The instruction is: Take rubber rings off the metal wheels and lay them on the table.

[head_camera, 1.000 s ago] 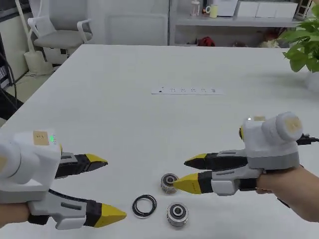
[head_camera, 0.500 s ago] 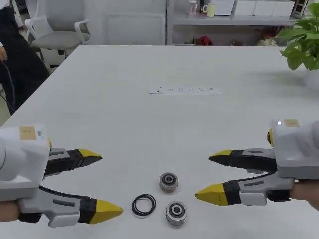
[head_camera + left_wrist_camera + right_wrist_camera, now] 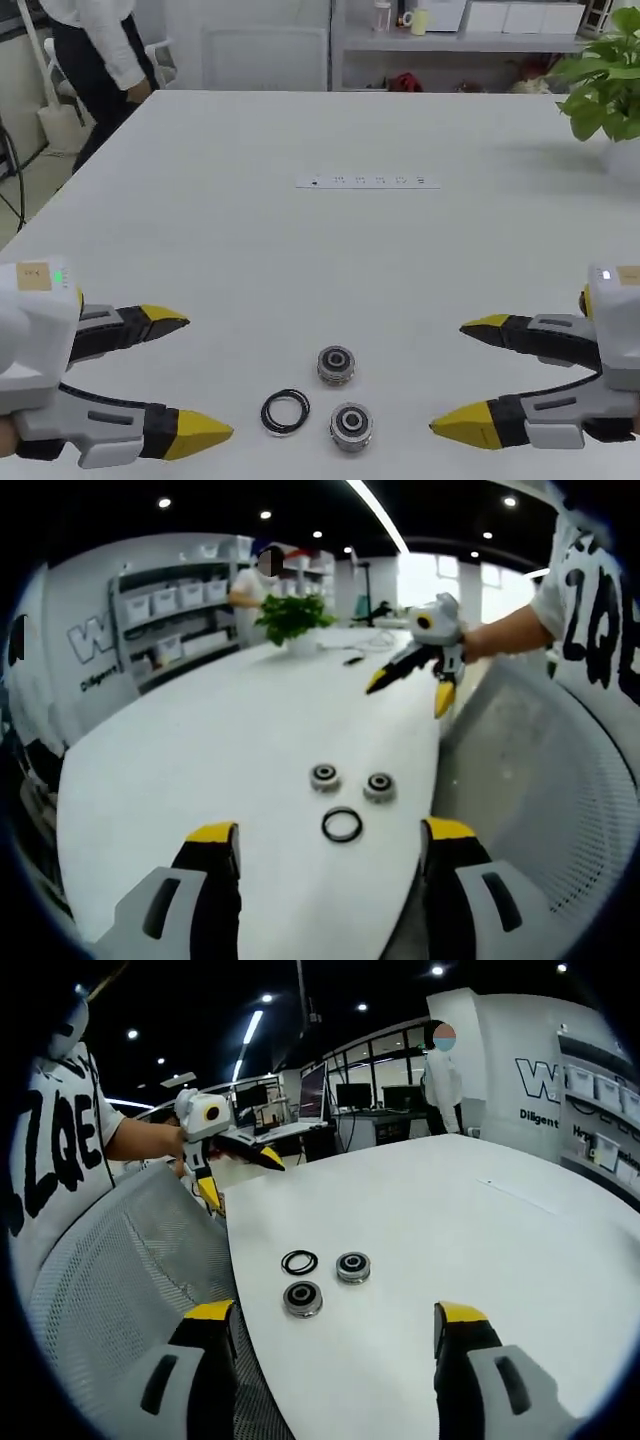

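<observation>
Two wheels, two rings, two grippers, one table.

On the single table [image 3: 300,250] stand two metal wheels, the farther wheel [image 3: 336,364] and the nearer wheel [image 3: 351,423]. Beside them the black rubber rings [image 3: 285,411] lie overlapped in one spot; they look like two, though the overlap makes the count unsure. There are two grippers, the left gripper [image 3: 205,376] and the right gripper [image 3: 450,378], each with two yellow-tipped jaws, four jaws in all. Also on the table are one power strip [image 3: 368,181] and one potted plant [image 3: 600,90]. One person [image 3: 95,50] stands at the far corner.

White table [image 3: 250,250], wheel [image 3: 336,364], second wheel [image 3: 351,423], black rings [image 3: 285,411], power strip [image 3: 367,181]
</observation>
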### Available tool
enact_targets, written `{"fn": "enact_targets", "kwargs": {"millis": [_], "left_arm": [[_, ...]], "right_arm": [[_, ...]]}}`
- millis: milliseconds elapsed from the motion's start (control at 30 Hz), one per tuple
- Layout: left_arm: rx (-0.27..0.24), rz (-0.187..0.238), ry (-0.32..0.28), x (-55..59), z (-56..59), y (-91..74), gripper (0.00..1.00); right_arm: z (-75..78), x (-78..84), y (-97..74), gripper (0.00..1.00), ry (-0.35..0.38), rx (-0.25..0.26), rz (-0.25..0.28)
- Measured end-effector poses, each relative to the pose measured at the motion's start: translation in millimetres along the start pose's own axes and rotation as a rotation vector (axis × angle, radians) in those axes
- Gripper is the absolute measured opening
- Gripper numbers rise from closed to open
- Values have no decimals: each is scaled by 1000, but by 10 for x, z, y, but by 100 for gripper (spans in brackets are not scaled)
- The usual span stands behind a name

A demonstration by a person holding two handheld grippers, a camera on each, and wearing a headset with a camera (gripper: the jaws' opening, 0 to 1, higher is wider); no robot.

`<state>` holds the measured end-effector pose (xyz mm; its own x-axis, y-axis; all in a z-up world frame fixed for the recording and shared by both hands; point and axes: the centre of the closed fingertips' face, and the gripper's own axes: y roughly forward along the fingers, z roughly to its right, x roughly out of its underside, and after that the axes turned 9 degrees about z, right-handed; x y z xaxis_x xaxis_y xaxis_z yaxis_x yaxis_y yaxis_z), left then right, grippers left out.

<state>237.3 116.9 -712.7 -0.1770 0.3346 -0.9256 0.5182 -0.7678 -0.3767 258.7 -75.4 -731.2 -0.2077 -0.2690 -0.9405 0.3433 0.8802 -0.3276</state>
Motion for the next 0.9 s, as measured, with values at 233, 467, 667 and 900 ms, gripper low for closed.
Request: {"fn": "enact_targets", "kwargs": {"millis": [233, 467, 667, 900], "left_arm": [[-5, 0, -8, 30, 20, -20, 75], [-5, -8, -12, 76, 42, -32, 75], [-6, -11, -16, 100, 49, -37, 76], [-10, -18, -24, 134, 51, -23, 76]], "right_arm": [[-2, 86, -56, 80, -27, 12, -31], [-12, 179, -119, 82, -32, 23, -53], [-25, 219, -149, 83, -27, 31, -57], [-40, 271, -158, 83, -19, 35, -59]]}}
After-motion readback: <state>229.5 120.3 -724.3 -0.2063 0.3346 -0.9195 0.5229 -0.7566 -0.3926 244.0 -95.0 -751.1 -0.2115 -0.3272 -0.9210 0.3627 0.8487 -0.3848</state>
